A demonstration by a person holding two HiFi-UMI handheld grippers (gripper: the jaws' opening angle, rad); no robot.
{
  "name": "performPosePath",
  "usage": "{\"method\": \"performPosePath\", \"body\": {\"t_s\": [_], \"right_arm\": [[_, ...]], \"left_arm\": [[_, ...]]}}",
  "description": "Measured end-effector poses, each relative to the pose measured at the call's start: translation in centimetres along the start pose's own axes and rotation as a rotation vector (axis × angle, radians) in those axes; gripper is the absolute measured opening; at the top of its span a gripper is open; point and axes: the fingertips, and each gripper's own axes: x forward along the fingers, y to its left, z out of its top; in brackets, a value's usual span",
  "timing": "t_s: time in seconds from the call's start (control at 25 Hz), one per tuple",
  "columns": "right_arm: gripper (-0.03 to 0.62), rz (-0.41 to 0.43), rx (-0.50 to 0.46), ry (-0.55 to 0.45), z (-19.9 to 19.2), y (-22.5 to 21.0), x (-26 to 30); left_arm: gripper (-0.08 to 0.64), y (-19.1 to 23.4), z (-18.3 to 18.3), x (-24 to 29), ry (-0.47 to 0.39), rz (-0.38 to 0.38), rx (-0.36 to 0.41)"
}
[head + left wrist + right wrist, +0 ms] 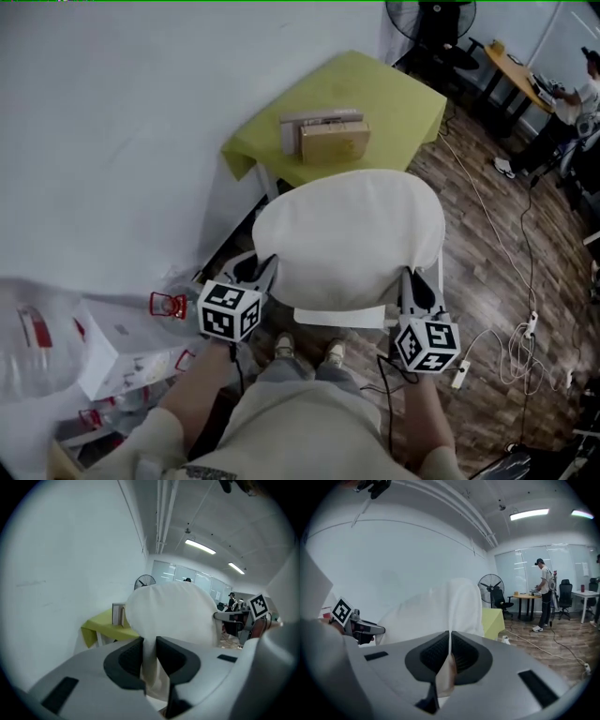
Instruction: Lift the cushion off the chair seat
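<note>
A white cushion [347, 239] hangs in the air between my two grippers, well above the floor and in front of the person's legs. My left gripper [261, 272] is shut on the cushion's left edge; in the left gripper view the fabric [173, 611] is pinched between the dark pads [125, 660]. My right gripper [417, 286] is shut on the right edge, where a thin fold of cushion [440, 609] runs between its closed pads [464, 653]. A pale strip [337, 317] shows just under the cushion; the chair seat itself is hidden.
A yellow-green table [403, 103] with a cardboard box [333, 141] stands just beyond the cushion, against the white wall. Plastic bags and boxes [112, 352] lie at the left. Cables and a power strip [516, 337] cross the wood floor. A fan [490, 585] and a person [543, 592] are farther off.
</note>
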Motion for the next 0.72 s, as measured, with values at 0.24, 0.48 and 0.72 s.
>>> {"method": "performPosePath", "body": {"t_s": [0.24, 0.48, 0.72], "right_arm": [[0.028, 0.010, -0.061, -0.158, 6.8, 0.8, -2.5], [0.034, 0.035, -0.094, -0.277, 11.6, 1.3, -5.8], [0.037, 0.046, -0.145, -0.361, 14.5, 3.4, -7.8]], "left_arm": [[0.087, -1.4, 6.7, -3.2, -0.147, 0.001, 0.051], [0.087, -3.3, 11.8, -6.4, -0.260, -0.017, 0.111], [0.087, -3.2, 14.2, -9.3, -0.332, -0.011, 0.131]]}}
